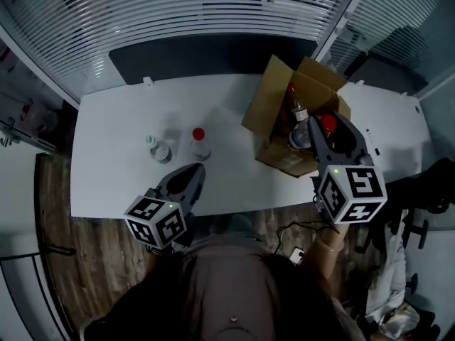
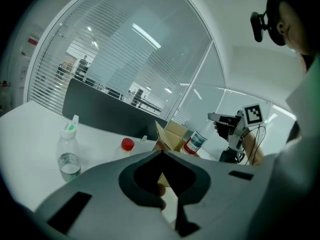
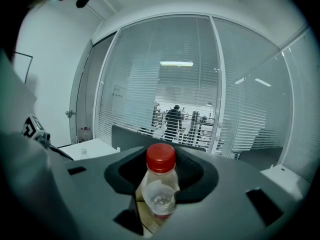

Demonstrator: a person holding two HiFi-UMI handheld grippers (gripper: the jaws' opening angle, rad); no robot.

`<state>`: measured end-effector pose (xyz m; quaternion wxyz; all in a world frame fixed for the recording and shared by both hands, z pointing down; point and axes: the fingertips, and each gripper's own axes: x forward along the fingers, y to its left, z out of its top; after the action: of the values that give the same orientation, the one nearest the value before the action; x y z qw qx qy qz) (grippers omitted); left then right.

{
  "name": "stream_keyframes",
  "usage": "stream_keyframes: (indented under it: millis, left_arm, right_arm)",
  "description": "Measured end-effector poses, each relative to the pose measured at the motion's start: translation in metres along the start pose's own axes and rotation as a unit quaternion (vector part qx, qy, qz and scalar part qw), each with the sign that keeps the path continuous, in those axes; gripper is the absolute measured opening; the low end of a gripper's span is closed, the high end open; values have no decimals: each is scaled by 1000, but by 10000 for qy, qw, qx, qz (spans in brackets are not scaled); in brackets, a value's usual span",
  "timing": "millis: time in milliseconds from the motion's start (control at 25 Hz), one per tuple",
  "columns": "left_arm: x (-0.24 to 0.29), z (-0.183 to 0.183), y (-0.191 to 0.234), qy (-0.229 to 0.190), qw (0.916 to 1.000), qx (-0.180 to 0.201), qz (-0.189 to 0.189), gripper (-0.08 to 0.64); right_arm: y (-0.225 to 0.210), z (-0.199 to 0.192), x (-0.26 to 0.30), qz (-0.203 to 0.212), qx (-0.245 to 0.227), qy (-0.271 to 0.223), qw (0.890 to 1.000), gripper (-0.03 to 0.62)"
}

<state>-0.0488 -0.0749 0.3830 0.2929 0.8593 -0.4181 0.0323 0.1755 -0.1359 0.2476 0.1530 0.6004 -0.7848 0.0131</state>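
right gripper point(image 3: 161, 159) clamped on upright clear red-capped plastic bottle point(image 3: 160, 189), over brown cardboard box point(image 1: 266, 105) | left gripper point(image 2: 162, 153) jaws together, empty

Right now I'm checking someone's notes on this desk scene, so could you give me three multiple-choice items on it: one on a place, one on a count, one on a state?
1. Where is the cardboard box?
A. On the floor
B. On the right part of the table
C. At the table's left end

2. How many bottles stand on the table outside the box?
A. One
B. Two
C. Four

3. How are the jaws of the left gripper?
A. Wide apart
B. Clamped on a bottle
C. Together, with nothing between them

Answers: 1 B, the head view shows the box resting on the tabletop's right part. 2 B, only a pale-capped bottle and a red-capped bottle stand there. 3 C, the left gripper view shows the tips meeting and nothing held.
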Motion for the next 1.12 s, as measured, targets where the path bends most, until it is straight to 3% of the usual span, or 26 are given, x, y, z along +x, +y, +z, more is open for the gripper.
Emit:
stream_keyframes:
  millis: [440, 1120]
  left_arm:
    - [-17, 1, 10, 43, 9999, 63, -77, 8]
    - [-42, -3, 23, 62, 9999, 112, -56, 8]
  right_arm:
    - [16, 12, -16, -202, -24, -186, 9996, 173]
    - [58, 10, -24, 33, 40, -203, 9998, 172]
